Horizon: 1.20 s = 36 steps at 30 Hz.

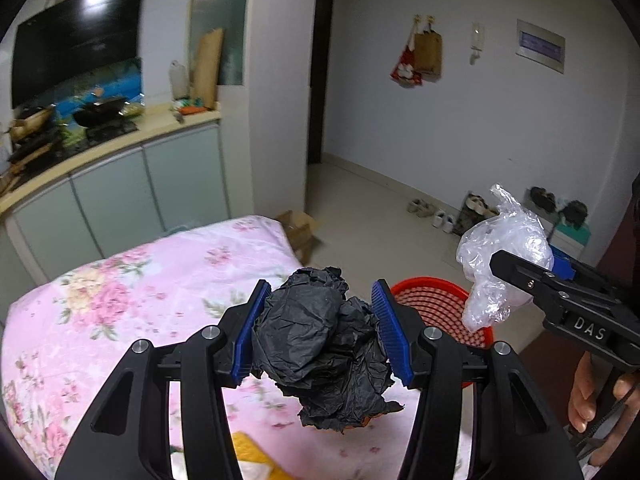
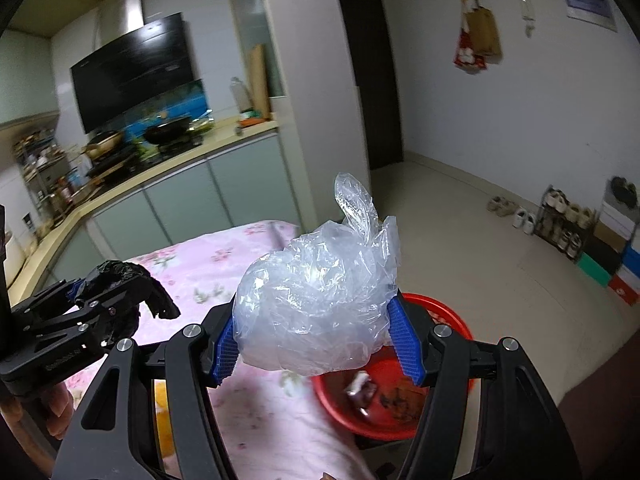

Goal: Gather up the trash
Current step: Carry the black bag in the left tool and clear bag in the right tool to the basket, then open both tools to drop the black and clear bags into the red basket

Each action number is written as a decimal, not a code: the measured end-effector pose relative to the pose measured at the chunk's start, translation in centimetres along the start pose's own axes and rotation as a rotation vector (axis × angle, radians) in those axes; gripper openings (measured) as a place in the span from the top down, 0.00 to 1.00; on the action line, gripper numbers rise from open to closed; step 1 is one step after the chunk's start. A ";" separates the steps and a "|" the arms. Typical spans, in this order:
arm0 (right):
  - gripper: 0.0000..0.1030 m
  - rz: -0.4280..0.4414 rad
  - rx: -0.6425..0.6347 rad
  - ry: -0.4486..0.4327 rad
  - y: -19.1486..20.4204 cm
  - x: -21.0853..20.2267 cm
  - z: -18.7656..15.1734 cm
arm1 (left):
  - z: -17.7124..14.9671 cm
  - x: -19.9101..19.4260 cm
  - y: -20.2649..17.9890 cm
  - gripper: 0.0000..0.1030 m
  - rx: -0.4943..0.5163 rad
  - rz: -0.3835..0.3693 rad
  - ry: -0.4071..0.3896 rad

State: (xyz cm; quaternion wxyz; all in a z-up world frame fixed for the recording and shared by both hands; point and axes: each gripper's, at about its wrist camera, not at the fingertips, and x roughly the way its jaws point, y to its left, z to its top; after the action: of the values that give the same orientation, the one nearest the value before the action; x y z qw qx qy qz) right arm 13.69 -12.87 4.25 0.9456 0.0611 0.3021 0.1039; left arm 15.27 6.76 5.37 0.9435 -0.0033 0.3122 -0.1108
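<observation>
In the left wrist view, the left tool (image 1: pixel 320 328) sits at the lower centre of the frame, its blue ribbed pads clamped on a crumpled wad of black plastic (image 1: pixel 324 344) that bulges out between and below the fingers. Behind the wad, right of centre, the rim of a red round plastic basket (image 1: pixel 436 292) shows, standing on the pale tiled floor (image 1: pixel 380 216) beside a surface draped in a pink floral cloth (image 1: pixel 160 280), which fills the lower left. At the right edge the right tool (image 1: pixel 520 276) reaches in, gripping a scrunched clear plastic bag (image 1: pixel 500 256) above the basket; a hand (image 1: pixel 600 408) on its handle shows at the lower right.

In the right wrist view, the right tool (image 2: pixel 316 336) is closed on the clear bag (image 2: pixel 316 300), which swells up at the centre of the frame. The red basket (image 2: pixel 452 320) lies just below and right of it, with dark scraps inside. At the left edge, the left tool (image 2: pixel 86 294) holds the black wad (image 2: pixel 158 288) over the pink cloth (image 2: pixel 224 264).
</observation>
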 end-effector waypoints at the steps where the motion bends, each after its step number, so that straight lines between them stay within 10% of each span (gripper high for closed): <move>1: 0.41 -0.012 0.011 0.002 -0.6 0.1 0.0 | 0.2 0.4 -0.3 0.51 0.001 -0.012 0.009; 19: 0.41 -0.152 0.186 0.133 -9.3 3.8 -2.2 | 0.7 10.6 -7.0 0.51 0.035 -0.198 0.220; 36: 0.36 -0.136 0.260 0.373 -12.7 11.9 -5.9 | -3.5 19.3 -8.7 0.51 0.037 -0.201 0.416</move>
State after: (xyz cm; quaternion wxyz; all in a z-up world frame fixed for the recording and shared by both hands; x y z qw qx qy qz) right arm 21.75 -22.14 -9.49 0.8626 0.1416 0.4856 0.0098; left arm 26.48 -5.59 -8.15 0.8429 0.0059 0.4961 -0.2085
